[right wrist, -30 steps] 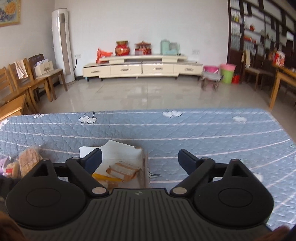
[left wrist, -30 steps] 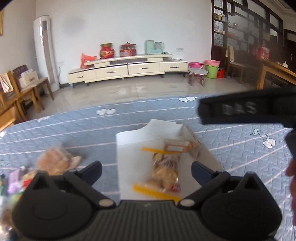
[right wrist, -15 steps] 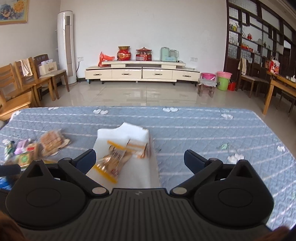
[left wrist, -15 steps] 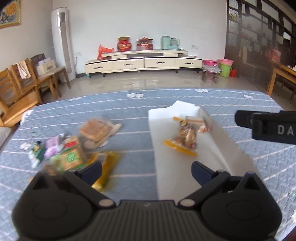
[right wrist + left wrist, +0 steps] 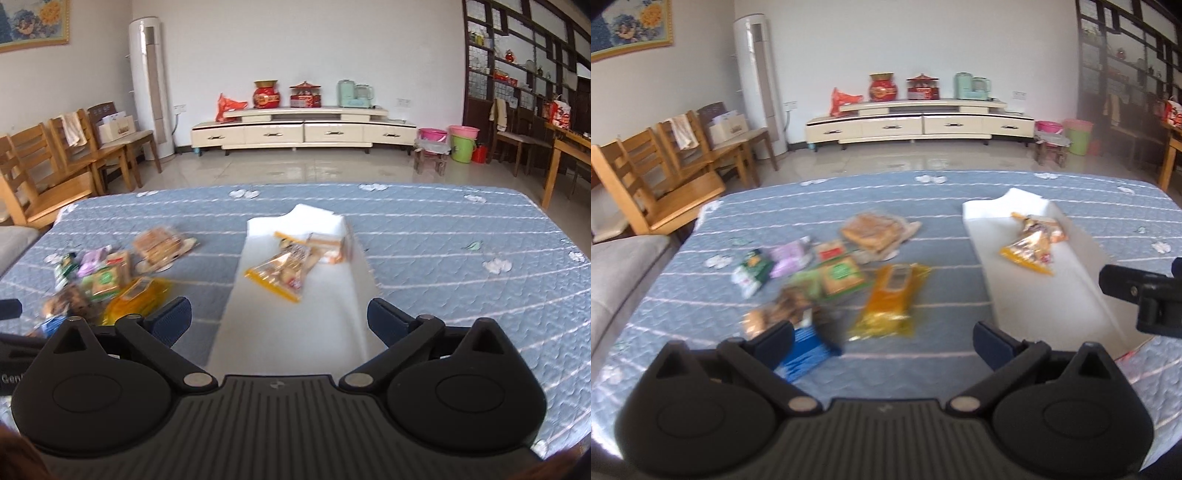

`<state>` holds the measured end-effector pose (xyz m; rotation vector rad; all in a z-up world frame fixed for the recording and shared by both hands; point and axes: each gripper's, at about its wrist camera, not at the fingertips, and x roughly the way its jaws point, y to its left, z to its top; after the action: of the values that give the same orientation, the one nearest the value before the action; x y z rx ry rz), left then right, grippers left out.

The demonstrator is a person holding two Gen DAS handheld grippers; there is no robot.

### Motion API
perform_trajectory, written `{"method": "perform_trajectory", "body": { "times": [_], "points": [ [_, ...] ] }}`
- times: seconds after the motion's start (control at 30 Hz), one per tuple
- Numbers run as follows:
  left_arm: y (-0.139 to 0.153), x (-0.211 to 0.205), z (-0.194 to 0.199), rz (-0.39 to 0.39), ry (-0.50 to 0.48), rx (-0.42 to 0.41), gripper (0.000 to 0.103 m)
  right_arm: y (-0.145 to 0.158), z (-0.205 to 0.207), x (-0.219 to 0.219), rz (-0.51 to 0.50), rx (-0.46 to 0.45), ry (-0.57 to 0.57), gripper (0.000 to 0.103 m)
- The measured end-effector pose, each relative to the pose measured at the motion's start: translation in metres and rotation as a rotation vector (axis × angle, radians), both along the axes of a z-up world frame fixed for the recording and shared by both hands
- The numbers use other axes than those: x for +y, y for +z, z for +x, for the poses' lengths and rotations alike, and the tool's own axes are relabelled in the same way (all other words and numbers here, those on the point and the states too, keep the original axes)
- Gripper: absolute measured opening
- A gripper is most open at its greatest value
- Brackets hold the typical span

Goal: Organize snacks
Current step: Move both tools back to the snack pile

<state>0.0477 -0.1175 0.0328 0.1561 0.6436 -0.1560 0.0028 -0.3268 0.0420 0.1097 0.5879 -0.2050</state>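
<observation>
A white box (image 5: 1041,295) lies open on the blue quilted table; a yellow-edged snack bag (image 5: 1032,245) and a small orange packet (image 5: 328,242) are inside. It also shows in the right wrist view (image 5: 295,321). Left of it lies a loose heap of snacks: a yellow bag (image 5: 892,301), a bread pack (image 5: 873,232), a green packet (image 5: 842,275), a blue packet (image 5: 807,352), a purple one (image 5: 790,256). My left gripper (image 5: 882,341) is open and empty above the heap's near edge. My right gripper (image 5: 279,319) is open and empty over the box's near end.
Wooden chairs (image 5: 646,177) stand at the table's left, with a grey sofa edge (image 5: 617,273) nearer. A cream TV cabinet (image 5: 303,131) runs along the far wall. A wooden table (image 5: 565,155) and buckets (image 5: 461,144) are at the right.
Both grippers have pulled back and up from the box. The left one has swung left, bringing the snack heap into view. Both stay open and empty.
</observation>
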Motion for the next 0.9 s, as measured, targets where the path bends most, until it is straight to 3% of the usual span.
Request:
{"method": "perform_trajectory", "body": {
  "times": [0.4, 0.9],
  "points": [
    [-0.007, 0.073, -0.011, -0.039, 0.126, 0.016, 0.102, -0.002, 0.006, 0.065, -0.019, 0.018, 0.150, 0.103],
    [-0.011, 0.111, -0.009, -0.059, 0.189, 0.020, 0.102, -0.011, 0.016, 0.115, -0.042, 0.035, 0.268, 0.103]
  ]
}}
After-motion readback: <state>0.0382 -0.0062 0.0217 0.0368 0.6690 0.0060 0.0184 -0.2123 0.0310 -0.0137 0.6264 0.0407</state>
